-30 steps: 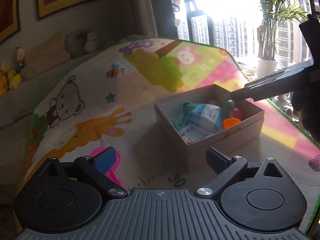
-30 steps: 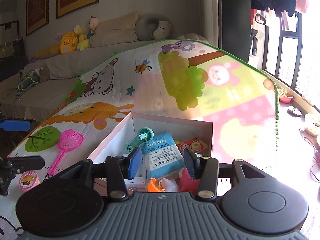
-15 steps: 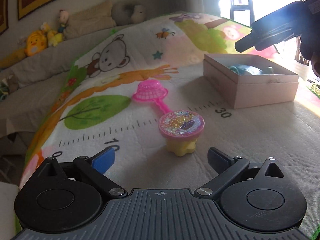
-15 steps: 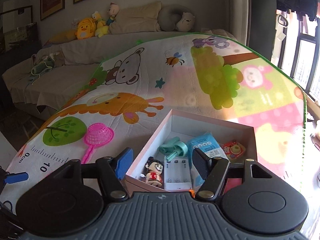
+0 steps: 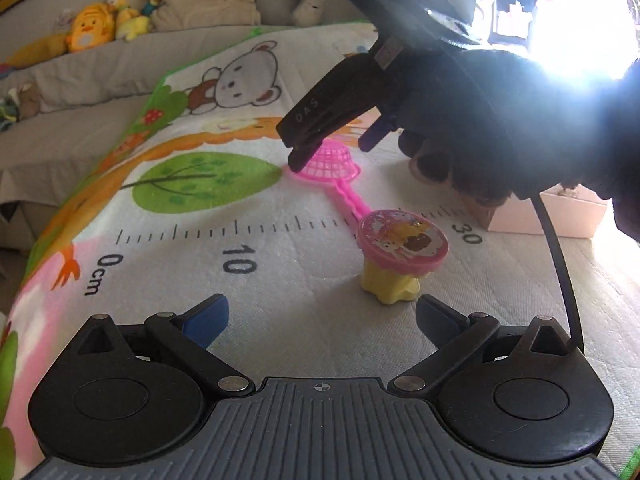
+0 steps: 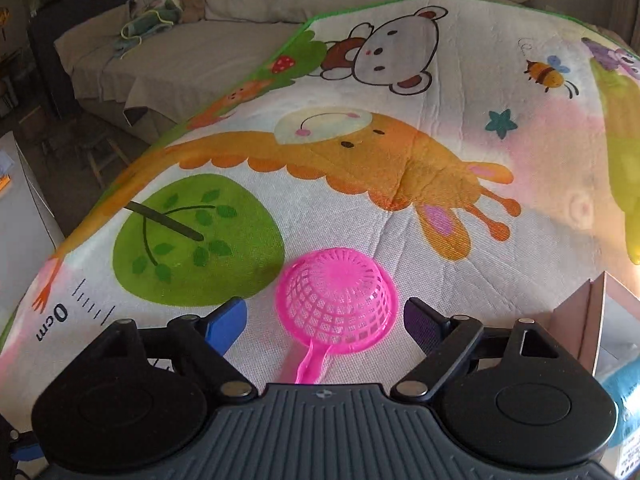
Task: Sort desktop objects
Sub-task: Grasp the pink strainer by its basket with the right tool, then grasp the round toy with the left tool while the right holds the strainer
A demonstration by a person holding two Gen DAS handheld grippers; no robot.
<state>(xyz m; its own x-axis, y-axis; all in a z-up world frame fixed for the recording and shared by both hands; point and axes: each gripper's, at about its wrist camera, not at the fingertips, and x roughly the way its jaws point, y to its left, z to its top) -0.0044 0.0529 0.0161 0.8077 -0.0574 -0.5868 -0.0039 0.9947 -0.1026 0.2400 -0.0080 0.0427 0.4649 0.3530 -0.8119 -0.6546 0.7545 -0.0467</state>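
The pink sieve [image 6: 337, 295] lies dome-up on the mat [image 6: 400, 120], between the wide-open, empty fingers of the right gripper [image 6: 325, 320]. It looks light, stiff and thin-meshed; gripping across the rim seems safest. The left gripper [image 5: 322, 317] hangs open, empty, near the pink-lidded toy [image 5: 400, 254].

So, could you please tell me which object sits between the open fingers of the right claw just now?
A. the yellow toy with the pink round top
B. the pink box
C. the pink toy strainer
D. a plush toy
C: in the right wrist view the pink toy strainer lies on the mat between the spread fingers of the right claw, not gripped.
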